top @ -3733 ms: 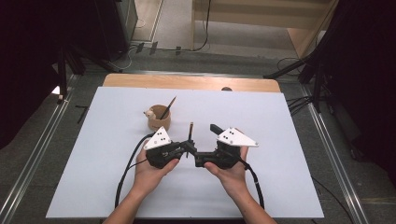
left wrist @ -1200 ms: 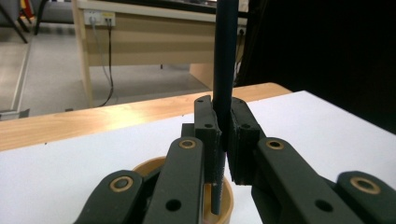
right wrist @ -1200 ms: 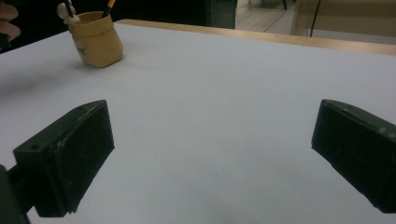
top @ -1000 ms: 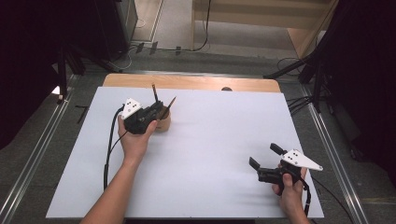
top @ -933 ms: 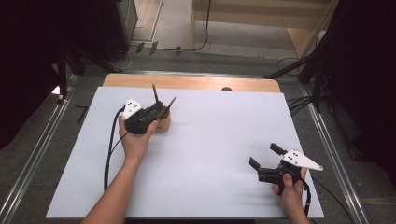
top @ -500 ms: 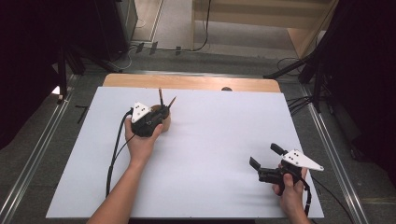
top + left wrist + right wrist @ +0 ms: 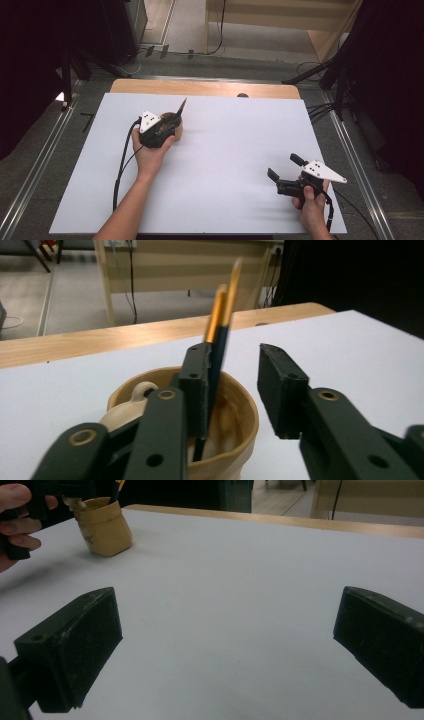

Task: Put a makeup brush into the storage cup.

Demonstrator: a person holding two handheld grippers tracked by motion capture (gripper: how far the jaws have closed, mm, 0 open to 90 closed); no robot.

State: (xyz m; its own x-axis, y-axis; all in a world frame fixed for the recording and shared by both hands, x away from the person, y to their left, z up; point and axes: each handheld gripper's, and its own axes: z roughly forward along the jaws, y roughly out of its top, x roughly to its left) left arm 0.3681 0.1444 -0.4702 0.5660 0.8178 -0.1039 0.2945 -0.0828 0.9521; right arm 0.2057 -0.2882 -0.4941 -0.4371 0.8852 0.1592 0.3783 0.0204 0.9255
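pencils (image 7: 220,325) are seen blurred in the cup (image 7: 235,415), lower ends hidden; left gripper (image 7: 232,390) jaws apart over it, right gripper (image 7: 282,172) spread wide, well apart from the cup.

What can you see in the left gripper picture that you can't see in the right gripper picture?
In the left gripper view, you look down into the tan cup, with two pencils standing in it beside one open jaw, and a pale rounded piece on the cup's rim. In the right gripper view, a hand sits by the cup, and its own jaws are wide apart above bare white table. Both have the cup, the white table and the wooden edge.
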